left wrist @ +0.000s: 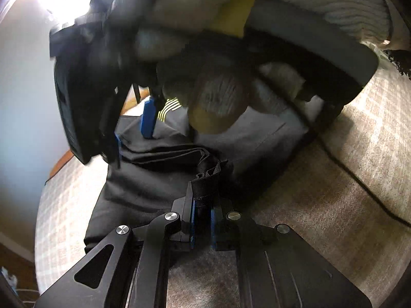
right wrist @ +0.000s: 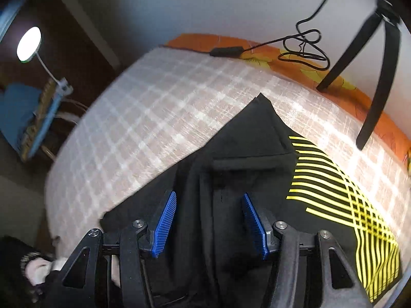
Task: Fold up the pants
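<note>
The black pants point(left wrist: 143, 179) lie on a checked bed cover point(left wrist: 334, 174). My left gripper point(left wrist: 203, 200) is shut on a bunched edge of the pants, near their elastic band. The right gripper point(left wrist: 133, 125) shows above the pants in the left wrist view, held by a gloved hand point(left wrist: 218, 102). In the right wrist view the pants point(right wrist: 231, 159) spread below with a yellow striped print point(right wrist: 341, 200) on the right. My right gripper point(right wrist: 209, 220) is open, its blue pads point(right wrist: 164, 225) apart just above the black cloth.
A black cable point(right wrist: 303, 43) and a small black box point(right wrist: 226, 50) lie at the far edge of the bed on an orange sheet point(right wrist: 205, 39). Black tripod legs point(right wrist: 380, 92) stand at the right. A lamp point(right wrist: 28, 43) is at the left. A cable point(left wrist: 359, 179) crosses the cover.
</note>
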Tool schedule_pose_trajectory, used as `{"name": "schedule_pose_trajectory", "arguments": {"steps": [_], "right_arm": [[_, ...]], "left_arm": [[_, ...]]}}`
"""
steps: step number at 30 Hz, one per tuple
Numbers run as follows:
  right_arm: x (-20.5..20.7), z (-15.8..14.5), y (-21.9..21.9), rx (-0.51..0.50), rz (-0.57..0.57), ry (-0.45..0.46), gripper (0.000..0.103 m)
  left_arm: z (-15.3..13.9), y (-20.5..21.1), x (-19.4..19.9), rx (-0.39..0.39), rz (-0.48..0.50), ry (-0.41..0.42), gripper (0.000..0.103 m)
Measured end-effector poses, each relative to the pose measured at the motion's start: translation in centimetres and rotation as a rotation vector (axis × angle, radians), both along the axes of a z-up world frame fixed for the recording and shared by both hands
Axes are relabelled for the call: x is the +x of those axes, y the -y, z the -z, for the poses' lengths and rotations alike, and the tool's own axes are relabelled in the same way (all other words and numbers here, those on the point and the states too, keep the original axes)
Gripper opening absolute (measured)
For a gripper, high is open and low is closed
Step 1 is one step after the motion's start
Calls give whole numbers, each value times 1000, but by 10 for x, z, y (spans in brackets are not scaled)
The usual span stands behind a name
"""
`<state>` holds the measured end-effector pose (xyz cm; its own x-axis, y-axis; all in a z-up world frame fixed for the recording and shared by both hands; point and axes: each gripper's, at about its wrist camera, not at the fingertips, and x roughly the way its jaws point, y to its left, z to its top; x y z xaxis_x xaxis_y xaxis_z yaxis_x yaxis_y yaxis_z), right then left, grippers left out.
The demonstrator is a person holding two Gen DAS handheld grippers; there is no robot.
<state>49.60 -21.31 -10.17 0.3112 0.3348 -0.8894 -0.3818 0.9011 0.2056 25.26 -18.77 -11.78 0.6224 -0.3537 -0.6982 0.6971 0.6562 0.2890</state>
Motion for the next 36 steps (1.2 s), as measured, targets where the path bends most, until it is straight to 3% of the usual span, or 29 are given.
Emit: {"name": "schedule_pose_trajectory", "arguments": {"steps": [5,13,15,17,18,19,20,27,32,36], "right_arm": [[0,10,1,-64,-3,5,38],[-5,3,58,93,177,20,2],[-10,3,77,159,238,23,2],[-16,-3,81,218,224,39,8],[-19,-7,75,198,201,53,22],[-20,-10,69,196,168,52,45],[-21,-12,59,190,129,55,49],[-15,1,-1,21,-31,37,48],[-12,11,-15,-113,-55,56,46],[-5,9,-3,-106,2,60,16]], "left_arm": [[-1,2,-1,-2,0,-2,7],[-1,-1,7,4,1,-4,7],[-1,1,4,1,-1,-7,7],[-1,2,3,7,0,-3,7],[0,2,3,10,0,-2,7],[4,8,-1,13,0,1,7],[4,10,1,15,0,3,7],[4,16,-3,25,2,20,7],[3,20,-7,19,4,17,7],[2,22,-8,14,7,13,7]]}}
